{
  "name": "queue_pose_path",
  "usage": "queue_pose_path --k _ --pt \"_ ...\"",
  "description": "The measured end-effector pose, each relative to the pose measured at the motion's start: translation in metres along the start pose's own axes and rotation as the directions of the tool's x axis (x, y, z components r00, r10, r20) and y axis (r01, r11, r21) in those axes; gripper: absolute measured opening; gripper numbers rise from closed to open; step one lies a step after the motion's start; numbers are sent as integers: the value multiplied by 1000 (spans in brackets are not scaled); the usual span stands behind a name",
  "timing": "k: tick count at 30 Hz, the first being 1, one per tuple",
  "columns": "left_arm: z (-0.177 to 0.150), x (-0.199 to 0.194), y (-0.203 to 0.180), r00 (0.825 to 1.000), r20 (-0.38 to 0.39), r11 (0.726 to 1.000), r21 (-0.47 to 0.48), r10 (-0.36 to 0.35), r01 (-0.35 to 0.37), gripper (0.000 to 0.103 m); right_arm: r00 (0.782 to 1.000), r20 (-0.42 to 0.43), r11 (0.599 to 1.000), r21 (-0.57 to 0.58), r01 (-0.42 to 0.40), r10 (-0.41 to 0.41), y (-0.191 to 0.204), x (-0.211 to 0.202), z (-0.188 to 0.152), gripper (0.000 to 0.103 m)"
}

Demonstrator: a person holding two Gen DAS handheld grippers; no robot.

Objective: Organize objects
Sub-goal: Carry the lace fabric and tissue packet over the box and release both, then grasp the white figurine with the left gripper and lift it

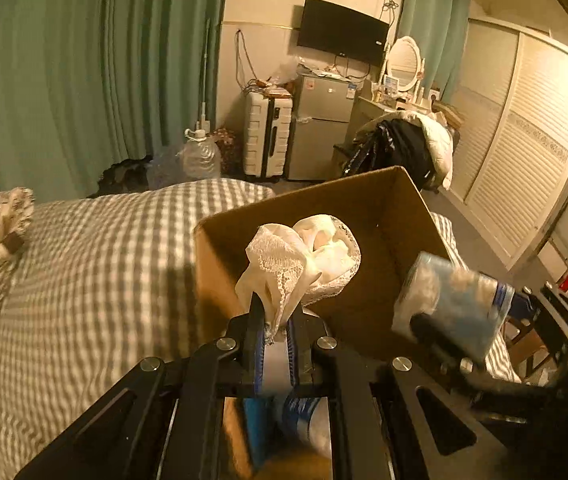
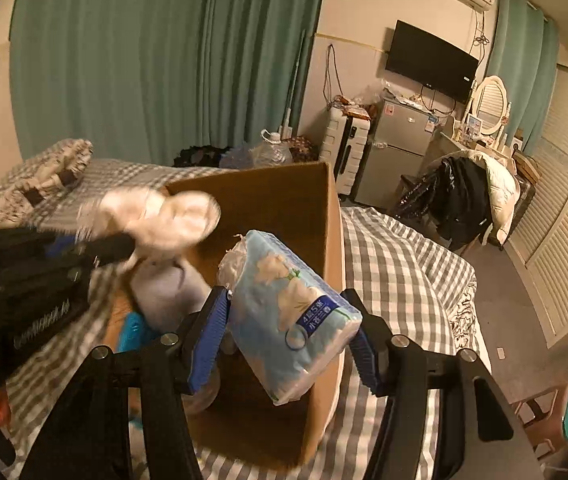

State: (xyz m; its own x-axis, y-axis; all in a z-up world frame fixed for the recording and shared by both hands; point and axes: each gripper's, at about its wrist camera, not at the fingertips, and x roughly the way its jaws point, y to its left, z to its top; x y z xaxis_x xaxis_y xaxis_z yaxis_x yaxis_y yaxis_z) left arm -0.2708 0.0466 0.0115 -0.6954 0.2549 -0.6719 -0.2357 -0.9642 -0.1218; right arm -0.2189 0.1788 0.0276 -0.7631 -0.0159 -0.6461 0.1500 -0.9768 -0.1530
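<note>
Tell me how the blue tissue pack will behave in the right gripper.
The tissue pack probably feels light and soft: it is wrapped paper, and the right gripper holds it up alone. The glossy film may be slippery, and the pack sits tilted between the pads, so it could twist. Dropped into the box, it should land without damage.

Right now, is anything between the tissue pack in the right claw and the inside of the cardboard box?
Nothing visible blocks it. The tissue pack hangs over the open cardboard box. A grey bundle lies inside toward the left, and the left claw holds a lace cloth above that side.
</note>
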Motion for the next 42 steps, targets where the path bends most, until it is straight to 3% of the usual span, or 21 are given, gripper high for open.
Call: queue_pose_path --k 2,4,6,11,14,22,27,32,36,42 --pt "-2 8 1 1000 -23 1000 7 -14 14 18 1000 6 1000 13 8 -8 -2 8 -1 70" --pt "-6 12 4 999 -38 1000 11 -13 14 35 999 41 999 36 2 -3 -5 6 -3 81" --pt "-12 8 4 999 -34 999 28 16 -15 61 998 69 999 54 -6 2 -9 -2 -5 83" --pt "-30 -25 4 996 -34 994 83 79 -76 66 994 107 997 73 16 -24 -19 -35 -4 85" --pt "-41 -60 5 994 -9 991 82 110 -109 80 992 124 997 74 29 -38 -21 -66 -6 86" --pt "-66 -160 5 980 89 982 51 178 -183 88 984 165 998 32 57 -62 -13 -159 -25 88" --pt "-88 -198 -2 974 143 981 48 178 -186 93 984 175 999 16 40 -43 -3 -196 -43 89" --pt "-114 -211 -5 963 172 976 28 207 -215 103 976 209 999 14 50 -52 7 -217 -67 99" --pt "-133 -208 -3 953 168 967 5 252 -256 103 973 226 999 24 47 -51 12 -215 -80 103" --pt "-160 -183 1 965 105 970 -31 241 -239 103 979 196 997 59 46 -57 14 -192 -102 103"
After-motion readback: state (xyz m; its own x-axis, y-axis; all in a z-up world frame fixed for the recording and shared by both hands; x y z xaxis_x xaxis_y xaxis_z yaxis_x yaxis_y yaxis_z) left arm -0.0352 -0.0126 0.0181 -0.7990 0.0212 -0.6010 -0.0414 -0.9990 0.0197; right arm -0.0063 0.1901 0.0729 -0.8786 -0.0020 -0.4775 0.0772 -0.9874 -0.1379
